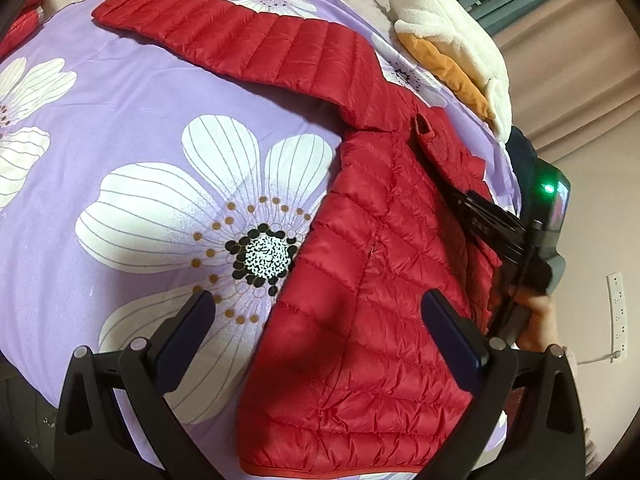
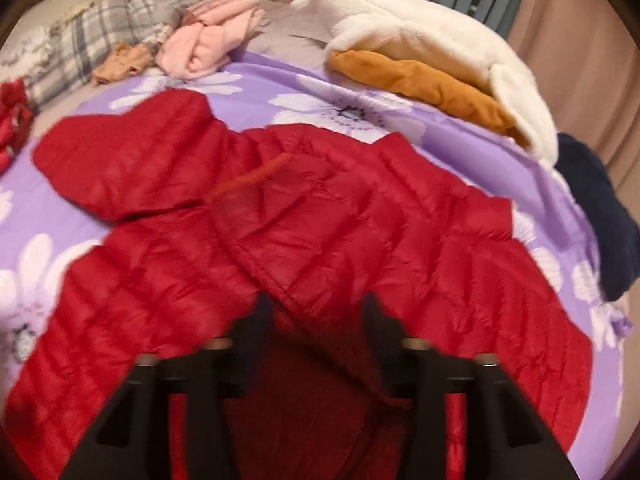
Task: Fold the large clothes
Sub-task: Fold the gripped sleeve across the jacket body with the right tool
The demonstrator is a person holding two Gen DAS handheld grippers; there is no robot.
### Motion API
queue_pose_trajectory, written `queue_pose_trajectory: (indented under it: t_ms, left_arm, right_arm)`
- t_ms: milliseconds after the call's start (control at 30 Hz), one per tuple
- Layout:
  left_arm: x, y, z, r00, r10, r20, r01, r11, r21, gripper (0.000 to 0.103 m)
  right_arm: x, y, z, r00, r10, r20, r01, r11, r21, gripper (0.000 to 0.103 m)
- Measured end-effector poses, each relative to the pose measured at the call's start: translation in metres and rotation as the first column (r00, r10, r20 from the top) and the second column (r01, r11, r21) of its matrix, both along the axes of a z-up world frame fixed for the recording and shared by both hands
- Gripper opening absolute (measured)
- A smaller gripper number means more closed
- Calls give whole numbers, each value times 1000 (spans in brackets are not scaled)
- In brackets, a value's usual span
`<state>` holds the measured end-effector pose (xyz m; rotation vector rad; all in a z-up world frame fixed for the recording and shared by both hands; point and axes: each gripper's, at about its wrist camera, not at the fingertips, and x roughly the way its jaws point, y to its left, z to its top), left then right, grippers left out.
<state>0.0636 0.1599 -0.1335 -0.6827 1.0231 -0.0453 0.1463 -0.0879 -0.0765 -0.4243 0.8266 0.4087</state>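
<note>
A red quilted puffer jacket [image 1: 372, 280] lies on a purple flowered bedspread [image 1: 132, 120], one sleeve [image 1: 240, 36] stretched out to the far left. My left gripper [image 1: 318, 316] is open and empty, its jaws wide apart above the jacket's lower left edge. The right gripper [image 1: 476, 208] shows in the left wrist view lying over the jacket's right side. In the blurred right wrist view the right gripper [image 2: 318, 312] has its jaws apart just above the jacket [image 2: 280, 220] near a seamed edge; nothing is gripped.
A white fleece garment over an orange one [image 2: 432, 64] lies at the bed's far right edge, with a dark navy garment [image 2: 600, 208] beside it. Pink clothes [image 2: 212, 40], a plaid item [image 2: 100, 28] and another red item [image 2: 12, 120] lie at the far left.
</note>
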Motion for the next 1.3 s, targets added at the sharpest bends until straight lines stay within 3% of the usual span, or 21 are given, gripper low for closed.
queue_pose_trajectory:
  t_ms: [233, 367, 400, 467, 500, 600, 700, 900, 1067, 1300]
  left_arm:
    - [-7, 6, 7, 999, 18, 52, -17, 1000, -13, 103]
    - [-10, 13, 5, 998, 26, 62, -25, 999, -22, 103]
    - [-11, 16, 4, 998, 30, 63, -29, 999, -27, 103]
    - [-14, 20, 4, 997, 39, 64, -37, 999, -26, 103]
    - [-15, 23, 4, 997, 43, 66, -42, 999, -24, 103]
    - [-20, 30, 1, 997, 57, 60, -56, 998, -20, 103]
    - [-22, 37, -3, 996, 72, 48, -70, 997, -27, 103]
    - [-22, 36, -5, 998, 60, 35, -58, 997, -48, 103]
    - [-26, 35, -1, 998, 55, 44, -53, 998, -43, 103]
    - [-31, 35, 1, 997, 60, 45, -57, 997, -53, 103]
  right_arm:
    - [-12, 1, 38, 994, 109, -4, -105, 967, 231, 63]
    - [18, 1, 37, 999, -29, -27, 35, 954, 299, 63]
    - [28, 1, 33, 996, -68, -52, 80, 946, 314, 59]
    - [44, 3, 18, 985, -136, -107, 165, 929, 331, 43]
    - [50, 4, 10, 979, -155, -134, 191, 924, 330, 35]
    - [60, 13, -16, 965, -198, -169, 240, 930, 279, 29]
    - [62, 28, -39, 965, -193, -179, 227, 953, 199, 29]
    - [60, 50, -43, 981, -152, -121, 162, 984, 79, 29]
    - [44, 46, -20, 987, -140, -81, 149, 981, 121, 29]
    - [-16, 18, 4, 997, -53, -56, 64, 975, 211, 29]
